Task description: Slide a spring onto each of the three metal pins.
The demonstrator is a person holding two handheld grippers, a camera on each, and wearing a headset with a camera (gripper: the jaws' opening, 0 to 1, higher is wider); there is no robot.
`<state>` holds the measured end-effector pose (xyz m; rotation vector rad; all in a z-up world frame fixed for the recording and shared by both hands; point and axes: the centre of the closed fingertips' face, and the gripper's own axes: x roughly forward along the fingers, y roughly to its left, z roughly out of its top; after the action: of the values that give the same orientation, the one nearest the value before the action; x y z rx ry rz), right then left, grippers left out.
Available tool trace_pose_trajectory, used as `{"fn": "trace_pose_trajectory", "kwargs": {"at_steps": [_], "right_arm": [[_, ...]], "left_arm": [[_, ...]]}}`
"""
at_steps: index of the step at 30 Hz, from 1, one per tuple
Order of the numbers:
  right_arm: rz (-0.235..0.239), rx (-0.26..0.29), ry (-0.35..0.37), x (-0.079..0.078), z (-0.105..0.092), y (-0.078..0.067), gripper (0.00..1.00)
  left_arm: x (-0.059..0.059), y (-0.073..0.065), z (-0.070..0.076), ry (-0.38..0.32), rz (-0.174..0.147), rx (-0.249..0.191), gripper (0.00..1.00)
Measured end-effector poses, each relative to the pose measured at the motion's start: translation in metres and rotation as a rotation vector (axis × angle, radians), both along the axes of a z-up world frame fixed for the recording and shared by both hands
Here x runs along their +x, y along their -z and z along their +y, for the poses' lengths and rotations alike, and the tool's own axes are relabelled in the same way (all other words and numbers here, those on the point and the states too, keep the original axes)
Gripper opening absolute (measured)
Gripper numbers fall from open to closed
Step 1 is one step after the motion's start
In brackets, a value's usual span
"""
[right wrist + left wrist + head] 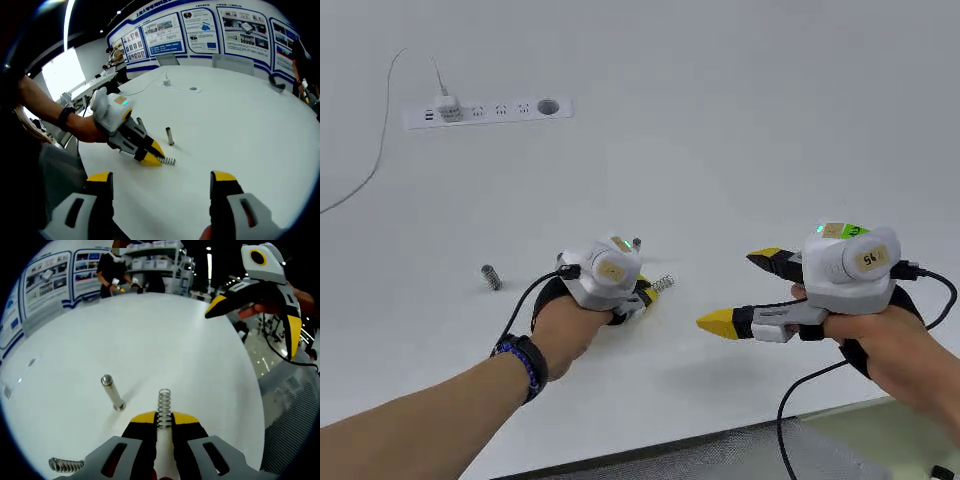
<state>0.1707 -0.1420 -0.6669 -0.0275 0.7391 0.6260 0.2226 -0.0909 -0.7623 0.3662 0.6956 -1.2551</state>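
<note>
The white worktop point(720, 120) carries few things. A power strip point(488, 110) lies toward its far left corner, and the task's things sit in the middle part, well back from the near edge.

The right gripper point(742, 289) hangs above the worktop on the right side, closer to the near edge. Its jaws are spread wide and there is nothing between them. The left gripper point(163, 419) is low over the worktop, near the middle. Its jaws are pressed together on one end of a spring point(164, 399), and the rest of the spring sticks out in front of the yellow tips.

One metal pin point(112, 393) stands upright on the worktop, just beside the left gripper and a little toward the far edge. Its shaft is smooth and bare, with no spring on it. The pinched spring is near this pin but apart from it, and it points past the pin and not at its top.

A second spring point(492, 277) lies flat on the worktop, well apart to the left of the left gripper. I cannot tell if anything is inside it.

In my judgement the task is at its beginning. No pin that I can make out has a spring on it yet, so the first spring is in hand but not placed, and all three placements are left to do.
</note>
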Motion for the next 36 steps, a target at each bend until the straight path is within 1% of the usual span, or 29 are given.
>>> {"fn": "trace_pose_trajectory", "kwargs": {"at_steps": [8,15,20,23,25,30,36], "right_arm": [[0.012,0.02,-0.002,0.0,0.003,0.003,0.79],[0.017,0.042,-0.009,0.001,0.008,0.005,0.77],[0.022,0.044,-0.024,0.001,0.011,0.007,0.75],[0.022,0.062,-0.021,0.002,0.013,0.006,0.73],[0.022,0.07,-0.021,0.003,0.012,0.006,0.72],[0.024,0.094,-0.023,0.005,0.014,0.004,0.67],[0.024,0.139,-0.023,0.009,0.019,0.001,0.61]], "left_arm": [[-0.004,-0.007,0.008,0.025,-0.01,-0.007,0.1],[-0.005,-0.021,0.012,0.044,-0.027,-0.027,0.1],[-0.006,-0.031,0.014,0.055,-0.035,-0.044,0.1],[-0.006,-0.037,0.016,0.06,-0.041,-0.052,0.1],[-0.007,-0.041,0.017,0.062,-0.039,-0.062,0.1],[-0.01,-0.051,0.018,0.076,-0.052,-0.074,0.1],[-0.017,-0.064,0.016,0.105,-0.067,-0.094,0.1]]}}
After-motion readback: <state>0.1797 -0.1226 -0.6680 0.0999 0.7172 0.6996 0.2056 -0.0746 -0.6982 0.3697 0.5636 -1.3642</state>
